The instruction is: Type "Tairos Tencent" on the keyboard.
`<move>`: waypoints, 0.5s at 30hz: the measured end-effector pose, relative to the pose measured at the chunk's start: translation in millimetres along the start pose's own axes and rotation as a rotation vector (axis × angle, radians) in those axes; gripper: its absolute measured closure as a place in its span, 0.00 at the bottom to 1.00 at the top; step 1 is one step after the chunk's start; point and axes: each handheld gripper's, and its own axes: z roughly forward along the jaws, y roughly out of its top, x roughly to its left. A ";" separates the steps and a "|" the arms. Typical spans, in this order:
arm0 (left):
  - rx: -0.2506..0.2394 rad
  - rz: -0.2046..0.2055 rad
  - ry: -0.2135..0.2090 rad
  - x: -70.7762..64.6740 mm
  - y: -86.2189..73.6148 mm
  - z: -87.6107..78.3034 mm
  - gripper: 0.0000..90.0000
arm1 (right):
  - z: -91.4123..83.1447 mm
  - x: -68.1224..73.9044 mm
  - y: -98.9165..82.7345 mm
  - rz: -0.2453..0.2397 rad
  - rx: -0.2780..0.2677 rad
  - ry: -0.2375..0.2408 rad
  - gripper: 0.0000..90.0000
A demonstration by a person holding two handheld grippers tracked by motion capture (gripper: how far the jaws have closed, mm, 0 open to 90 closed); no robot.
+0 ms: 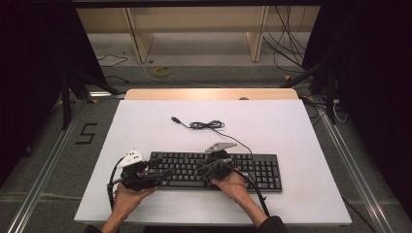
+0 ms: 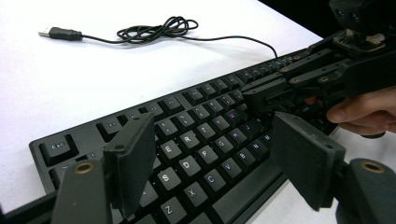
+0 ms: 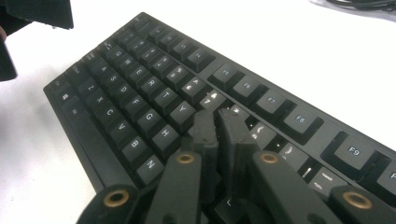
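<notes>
A black keyboard (image 1: pixel 257 171) (image 2: pixel 187 140) (image 3: pixel 140 93) lies across the near half of the white table (image 1: pixel 291 126). Its thin black cable (image 1: pixel 206 125) (image 2: pixel 154 30) is bunched behind it and ends in a loose USB plug (image 1: pixel 175 119) (image 2: pixel 58 32). My left gripper (image 1: pixel 161 174) (image 2: pixel 212 126) hovers at the keyboard's left end, jaws wide open over the letter keys with nothing between them. My right gripper (image 1: pixel 203 168) (image 2: pixel 256 99) (image 3: pixel 218 116) is over the middle of the keyboard. Its jaws are nearly together, and their tips rest down among the keys near Y and the number row.
The table's wooden back edge (image 1: pixel 211 93) faces a shelf frame (image 1: pixel 194 29) and loose wires on the floor (image 1: pixel 286 43). Dark stands (image 1: pixel 65 97) flank the table. White tabletop stretches behind and to the right of the keyboard.
</notes>
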 end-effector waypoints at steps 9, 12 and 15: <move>0.003 0.003 0.004 1.9 1.4 2.6 0.34 | -12.8 -2.1 2.0 0.001 -0.038 0.040 0.79; 0.007 0.005 0.002 2.2 1.9 3.4 0.36 | -17.1 -2.4 1.6 -0.002 -0.048 0.049 0.74; 0.010 0.007 0.000 2.7 2.1 4.2 0.38 | -19.9 -2.7 1.1 -0.002 -0.055 0.056 0.70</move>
